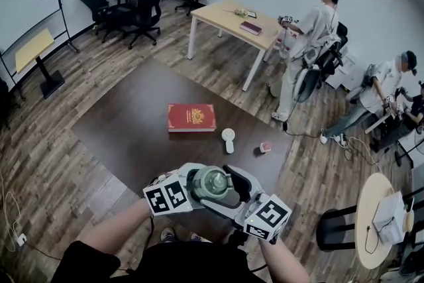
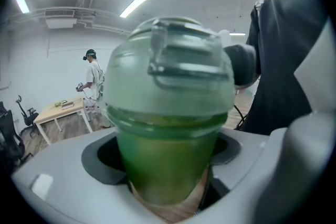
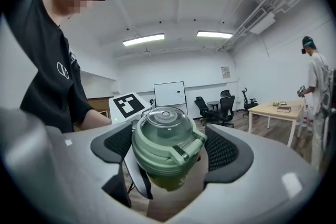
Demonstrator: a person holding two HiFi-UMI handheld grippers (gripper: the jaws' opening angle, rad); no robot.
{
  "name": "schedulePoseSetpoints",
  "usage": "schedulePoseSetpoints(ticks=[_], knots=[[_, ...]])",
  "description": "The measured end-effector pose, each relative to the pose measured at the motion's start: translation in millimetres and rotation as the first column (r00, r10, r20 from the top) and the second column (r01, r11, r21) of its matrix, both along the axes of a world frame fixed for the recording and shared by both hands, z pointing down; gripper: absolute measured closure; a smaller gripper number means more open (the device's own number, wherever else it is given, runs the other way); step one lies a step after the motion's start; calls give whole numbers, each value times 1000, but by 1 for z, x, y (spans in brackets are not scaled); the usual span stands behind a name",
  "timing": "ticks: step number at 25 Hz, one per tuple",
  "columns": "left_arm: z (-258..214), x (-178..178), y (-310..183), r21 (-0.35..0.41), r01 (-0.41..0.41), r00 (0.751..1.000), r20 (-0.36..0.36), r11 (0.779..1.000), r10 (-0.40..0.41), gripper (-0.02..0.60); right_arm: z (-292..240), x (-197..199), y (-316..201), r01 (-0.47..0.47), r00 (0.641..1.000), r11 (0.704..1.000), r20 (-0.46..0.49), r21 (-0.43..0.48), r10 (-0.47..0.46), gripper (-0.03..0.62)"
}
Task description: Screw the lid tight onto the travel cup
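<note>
The green travel cup [image 1: 211,183] hangs in the air in front of me, above the near edge of the dark table [image 1: 132,129]. Its domed clear-topped lid [image 3: 164,136] sits on the cup's mouth. My left gripper [image 2: 168,165] is shut on the cup's green body [image 2: 165,160], with a pad on each side. My right gripper [image 3: 168,152] comes from the other side, its meshed pads [image 3: 223,150] closed against the lid's rim. In the head view the left gripper [image 1: 197,187] and right gripper [image 1: 232,187] meet around the cup.
A red book [image 1: 191,117], a white object [image 1: 228,140] and a small pink thing [image 1: 265,146] lie on the dark table. A light wooden table [image 1: 232,23], office chairs [image 1: 142,6] and people [image 1: 311,36] stand farther off. A round table [image 1: 374,222] is at my right.
</note>
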State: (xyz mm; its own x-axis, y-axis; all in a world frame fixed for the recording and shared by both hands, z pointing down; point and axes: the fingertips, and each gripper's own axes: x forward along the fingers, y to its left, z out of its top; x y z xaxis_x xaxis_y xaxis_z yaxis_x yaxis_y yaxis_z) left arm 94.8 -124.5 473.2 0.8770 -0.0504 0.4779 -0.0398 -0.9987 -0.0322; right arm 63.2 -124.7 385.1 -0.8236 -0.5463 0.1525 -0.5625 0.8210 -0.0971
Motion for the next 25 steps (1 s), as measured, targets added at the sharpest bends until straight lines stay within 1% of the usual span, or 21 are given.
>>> schedulePoseSetpoints(ticks=[1,2,3,4,5,6,7,8,9,10,11,12,13,14,15,17,18,19,21,25], knots=[[3,-3,-2,0,13,1000,2,1000,-13,172,2,7,-1,-15,1000,1000,17,-14,15,166],[5,-6,-4,-15,27,1000,-11,1000,-27,172,2,15,-2,-33,998,999,48,-25,34,168],[3,-9,-6,-41,44,998,-44,998,-45,173,-1,24,-3,-49,994,998,97,-37,52,168],[-2,-11,-10,-66,64,993,-95,996,-70,175,-8,33,-6,-62,984,997,162,-47,69,169],[-9,-11,-16,-87,90,982,-157,992,-103,175,-16,41,-9,-79,969,995,230,-53,90,171],[-18,-12,-23,-103,122,965,-219,987,-143,176,-23,51,-14,-112,951,992,284,-55,123,171],[-26,-13,-32,-112,164,944,-271,980,-189,176,-28,63,-20,-169,934,984,310,-54,178,174],[-31,-18,-43,-114,216,921,-307,970,-241,175,-29,77,-25,-247,918,967,307,-54,252,180],[-34,-26,-54,-106,278,897,-327,955,-298,175,-25,94,-31,-334,898,941,285,-57,336,207],[-34,-37,-65,-88,345,873,-335,935,-354,175,-18,111,-35,-421,870,905,252,-65,423,280],[-32,-49,-76,-65,409,851,-334,910,-406,175,-10,130,-38,-504,835,861,217,-72,506,401],[-29,-62,-85,-45,465,829,-328,884,-453,175,-1,148,-38,-576,794,814,187,-74,579,551],[-25,-75,-92,-32,514,807,-320,857,-496,175,6,164,-37,-635,753,769,164,-72,637,586],[-21,-88,-97,-26,557,783,-316,830,-535,174,12,178,-35,-679,716,730,154,-71,681,586],[-18,-100,-101,-28,593,758,-318,804,-570,175,17,189,-32,-709,687,701,154,-73,711,586],[-17,-119,-106,-51,649,706,-332,759,-626,173,26,203,-26,-743,648,664,159,-81,745,586],[-17,-127,-108,-62,668,684,-340,741,-645,175,30,208,-23,-757,635,649,150,-78,758,586],[-17,-132,-109,-68,683,668,-345,727,-659,175,34,211,-22,-769,624,635,137,-71,770,586],[-17,-140,-111,-63,703,650,-347,709,-676,174,39,216,-19,-788,604,613,124,-56,787,586],[-19,-147,-109,-46,725,633,-347,687,-692,175,45,222,-15,-813,578,583,108,-15,809,586]])
